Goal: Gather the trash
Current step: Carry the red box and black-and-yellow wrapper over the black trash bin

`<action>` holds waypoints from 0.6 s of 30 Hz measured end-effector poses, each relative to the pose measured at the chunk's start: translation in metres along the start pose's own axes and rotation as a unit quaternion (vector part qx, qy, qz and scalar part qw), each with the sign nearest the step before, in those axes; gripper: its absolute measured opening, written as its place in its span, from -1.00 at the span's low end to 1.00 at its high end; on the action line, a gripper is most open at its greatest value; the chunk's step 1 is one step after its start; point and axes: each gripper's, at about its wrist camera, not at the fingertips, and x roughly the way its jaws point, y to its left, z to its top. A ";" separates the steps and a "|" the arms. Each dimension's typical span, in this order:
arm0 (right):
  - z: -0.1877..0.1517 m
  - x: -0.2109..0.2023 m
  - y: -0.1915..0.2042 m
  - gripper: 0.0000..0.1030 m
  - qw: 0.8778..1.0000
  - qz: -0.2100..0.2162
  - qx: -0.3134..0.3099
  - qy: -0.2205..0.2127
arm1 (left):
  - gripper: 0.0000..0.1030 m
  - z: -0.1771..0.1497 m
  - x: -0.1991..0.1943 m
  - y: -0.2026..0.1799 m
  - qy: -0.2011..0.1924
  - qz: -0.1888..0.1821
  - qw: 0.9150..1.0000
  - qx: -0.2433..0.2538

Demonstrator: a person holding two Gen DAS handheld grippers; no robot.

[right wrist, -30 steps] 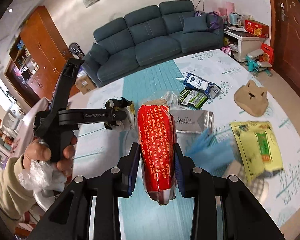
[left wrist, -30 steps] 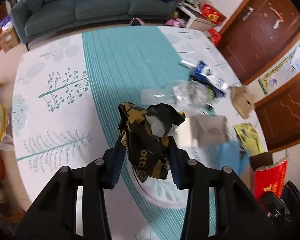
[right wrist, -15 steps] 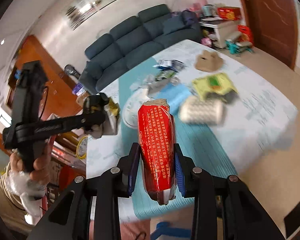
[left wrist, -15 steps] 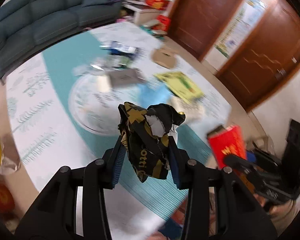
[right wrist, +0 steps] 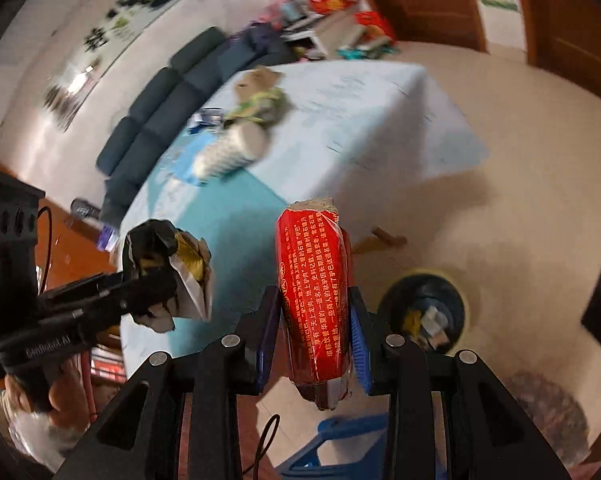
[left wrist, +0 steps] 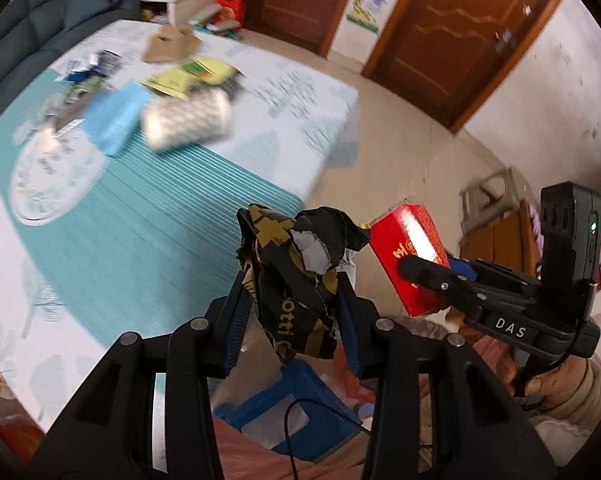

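the left gripper was clenched on a crumpled black-and-gold wrapper, which bulged up between its blue pads in the lower middle of the left wrist view. the right gripper was clamped on a red packet printed with small yellow characters, standing upright between its fingers at the centre of the right wrist view; the same packet showed at the right of the left wrist view. both loads hung beyond the edge of the table, over bare floor. the step in hand looked like carrying both pieces to a bin. a dark round bin with a yellowish rim sat on the floor at the lower right of the right wrist view, with scraps already in it, and it seemed the likely target. to do this well, each gripper would need to be brought squarely over the bin's mouth before letting go, since the wrapper was light and could drift or cling to a pad, and the tall packet could tip against the rim. releasing one hand at a time would keep the two tools from colliding. more trash lay on the table at the upper left of both views: a patterned roll, a blue sheet, a yellow packet, so much of the job seemed left.
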 end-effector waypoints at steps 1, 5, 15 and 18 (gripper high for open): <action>-0.006 0.001 -0.013 -0.37 1.000 -0.005 0.014 0.001 | -0.28 -0.002 0.008 -0.003 0.005 0.002 1.000 0.004; -0.016 0.015 -0.047 -0.37 0.999 -0.028 0.044 0.006 | -0.28 -0.011 0.054 -0.029 0.038 0.009 0.999 0.018; -0.031 0.089 -0.099 -0.37 0.991 -0.090 0.086 0.056 | -0.28 -0.022 0.154 -0.063 0.092 0.039 0.995 0.031; -0.036 0.113 -0.121 -0.37 0.987 -0.096 0.106 0.077 | -0.29 -0.028 0.181 -0.066 0.104 0.053 0.993 0.029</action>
